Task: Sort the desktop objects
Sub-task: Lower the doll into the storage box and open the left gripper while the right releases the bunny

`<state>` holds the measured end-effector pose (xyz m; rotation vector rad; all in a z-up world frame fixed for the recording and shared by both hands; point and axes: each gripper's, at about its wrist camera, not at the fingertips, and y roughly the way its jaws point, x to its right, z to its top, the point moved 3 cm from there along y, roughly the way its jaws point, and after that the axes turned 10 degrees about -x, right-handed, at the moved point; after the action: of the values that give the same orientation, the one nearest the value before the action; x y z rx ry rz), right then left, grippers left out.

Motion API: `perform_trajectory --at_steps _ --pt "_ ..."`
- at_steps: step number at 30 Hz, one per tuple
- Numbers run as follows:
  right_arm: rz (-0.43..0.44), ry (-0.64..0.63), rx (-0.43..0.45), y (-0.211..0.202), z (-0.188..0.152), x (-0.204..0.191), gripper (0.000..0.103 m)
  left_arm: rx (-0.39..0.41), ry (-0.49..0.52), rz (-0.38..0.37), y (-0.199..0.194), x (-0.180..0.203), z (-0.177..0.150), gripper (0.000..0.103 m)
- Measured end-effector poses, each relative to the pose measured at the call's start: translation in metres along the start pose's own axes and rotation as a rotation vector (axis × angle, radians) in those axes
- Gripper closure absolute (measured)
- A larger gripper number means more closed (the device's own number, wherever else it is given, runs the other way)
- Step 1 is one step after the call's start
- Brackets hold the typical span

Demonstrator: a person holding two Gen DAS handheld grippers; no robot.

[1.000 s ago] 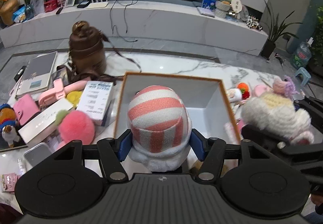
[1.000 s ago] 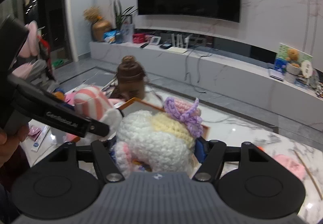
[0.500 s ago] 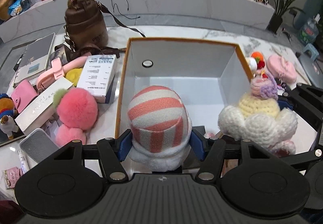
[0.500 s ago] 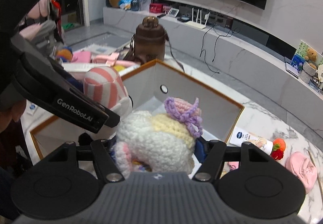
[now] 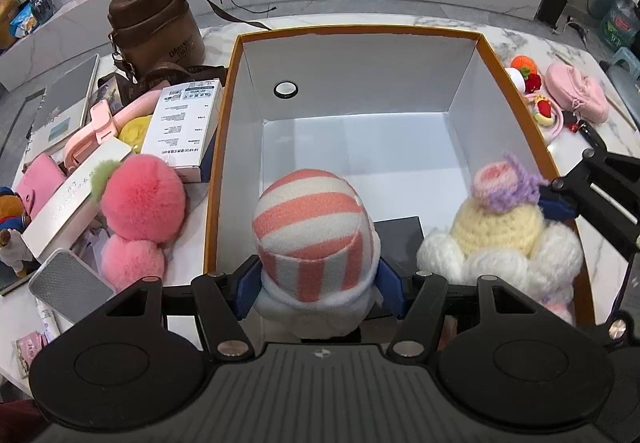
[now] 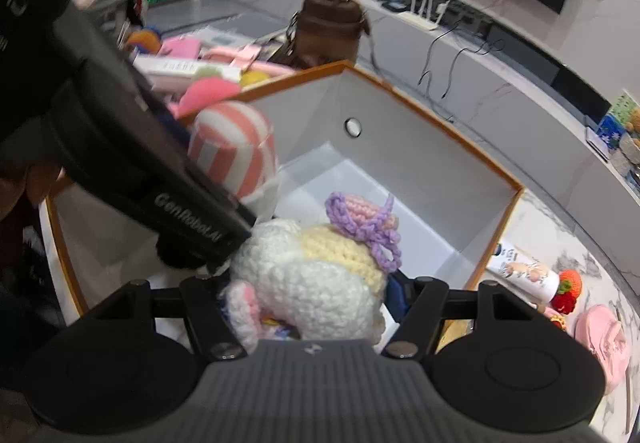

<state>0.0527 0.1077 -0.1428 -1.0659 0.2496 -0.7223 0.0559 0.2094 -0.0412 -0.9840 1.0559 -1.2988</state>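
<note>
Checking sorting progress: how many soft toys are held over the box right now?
2: striped plush in the left gripper, crocheted toy in the right gripper, both above the box.

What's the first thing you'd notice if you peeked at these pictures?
Two soft toys held over a big white box with an orange rim. The left gripper clamps a pink-and-white striped plush above the box's near side, and the right gripper clamps a white crocheted toy with a purple bow just to its right. Left of the box, a fluffy pink pom-pom lies on the cluttered table.
</note>
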Motion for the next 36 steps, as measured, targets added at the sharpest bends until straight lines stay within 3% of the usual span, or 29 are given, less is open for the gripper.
perform_trajectory --at_steps 4,14,23,25,36 --pt "0.003 -0.040 -0.037 0.006 -0.006 -0.007 0.034 0.001 0.009 0.011 0.000 0.003 0.000 0.032" --pt "-0.008 -0.050 -0.035 0.005 -0.008 -0.010 0.034 -0.005 0.017 0.025 0.001 0.003 -0.001 0.031" --pt "-0.039 -0.076 -0.020 0.007 -0.005 -0.013 0.026 0.006 0.003 0.027 0.000 -0.001 0.000 0.025" --pt "-0.046 -0.077 -0.003 0.003 -0.004 -0.012 0.017 0.022 -0.009 0.009 -0.003 -0.002 0.000 0.023" --pt "-0.036 0.044 0.120 -0.032 0.001 0.009 0.017 0.189 -0.100 -0.074 -0.037 -0.014 0.006 0.015"
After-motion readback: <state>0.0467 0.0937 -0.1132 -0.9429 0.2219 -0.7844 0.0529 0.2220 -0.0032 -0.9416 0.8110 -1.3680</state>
